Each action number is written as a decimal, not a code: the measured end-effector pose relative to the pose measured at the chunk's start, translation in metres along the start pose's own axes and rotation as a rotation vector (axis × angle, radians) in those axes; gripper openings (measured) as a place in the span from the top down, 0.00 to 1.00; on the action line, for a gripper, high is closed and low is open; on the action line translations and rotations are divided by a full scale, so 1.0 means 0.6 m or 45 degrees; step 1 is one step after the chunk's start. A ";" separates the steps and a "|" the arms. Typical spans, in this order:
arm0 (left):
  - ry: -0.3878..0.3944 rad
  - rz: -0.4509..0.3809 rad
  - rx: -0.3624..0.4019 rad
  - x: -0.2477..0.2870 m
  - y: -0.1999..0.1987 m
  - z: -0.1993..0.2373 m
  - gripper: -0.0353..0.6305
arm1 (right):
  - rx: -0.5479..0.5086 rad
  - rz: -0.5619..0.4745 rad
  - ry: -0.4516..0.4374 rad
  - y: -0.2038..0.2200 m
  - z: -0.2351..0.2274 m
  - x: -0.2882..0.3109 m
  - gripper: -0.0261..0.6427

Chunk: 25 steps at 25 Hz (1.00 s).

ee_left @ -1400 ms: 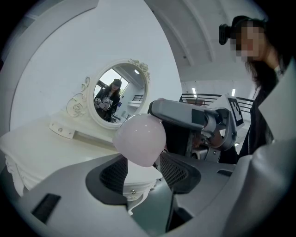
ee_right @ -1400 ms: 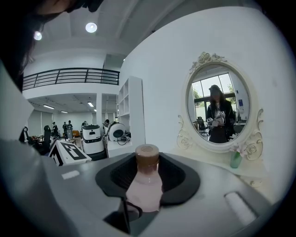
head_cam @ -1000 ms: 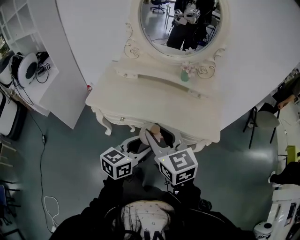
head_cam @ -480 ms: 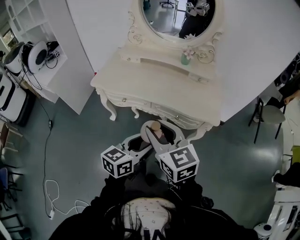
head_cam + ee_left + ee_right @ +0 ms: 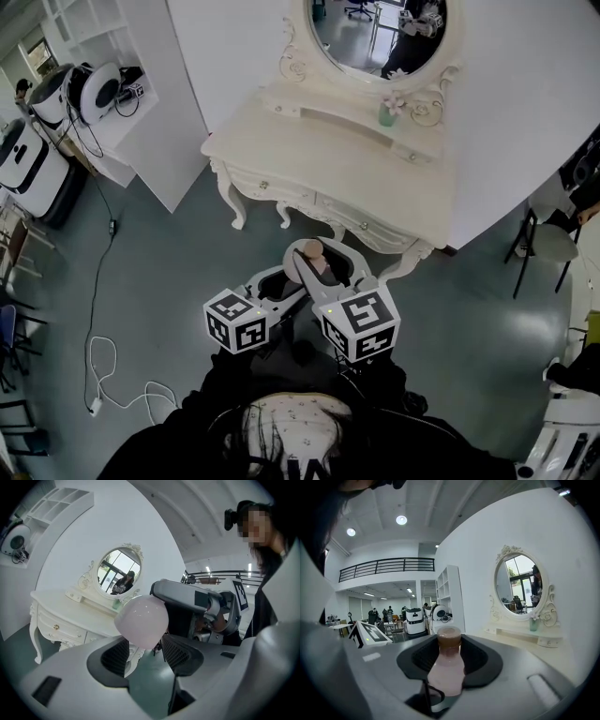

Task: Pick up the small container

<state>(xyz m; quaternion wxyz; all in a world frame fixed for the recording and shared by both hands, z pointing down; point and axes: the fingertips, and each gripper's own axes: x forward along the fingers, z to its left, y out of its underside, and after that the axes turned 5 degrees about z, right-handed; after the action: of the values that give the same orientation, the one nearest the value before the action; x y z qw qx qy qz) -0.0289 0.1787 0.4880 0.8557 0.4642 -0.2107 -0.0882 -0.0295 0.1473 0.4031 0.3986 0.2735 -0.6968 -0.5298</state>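
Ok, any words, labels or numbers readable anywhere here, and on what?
No readable text anywhere.
Bottle: no label or print shows.
Left cube and right cube: black-and-white square patterns, no letters.
White machine at far left: any print too small to read.

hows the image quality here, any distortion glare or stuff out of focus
Head view: strong fisheye, the dressing table bows, all evenly lit. Left gripper view: dark corners, faint sheen on the small container, slightly soft up close. Right gripper view: wall curves, ceiling lights flare, container sharp.
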 end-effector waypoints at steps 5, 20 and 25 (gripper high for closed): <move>-0.017 -0.015 -0.021 -0.026 0.002 0.007 0.64 | -0.016 0.004 -0.028 -0.002 0.028 0.011 0.74; -0.103 -0.051 -0.040 -0.130 -0.034 0.099 0.64 | -0.036 0.019 -0.123 -0.037 0.117 0.121 0.74; -0.139 -0.066 -0.060 -0.148 -0.038 0.126 0.64 | -0.050 0.037 -0.161 -0.038 0.133 0.152 0.74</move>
<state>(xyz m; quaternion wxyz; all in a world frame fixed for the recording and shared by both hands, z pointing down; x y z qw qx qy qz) -0.1410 0.1393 0.4804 0.8511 0.4439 -0.2428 -0.1405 -0.1465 0.1088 0.3956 0.3666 0.2215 -0.7139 -0.5540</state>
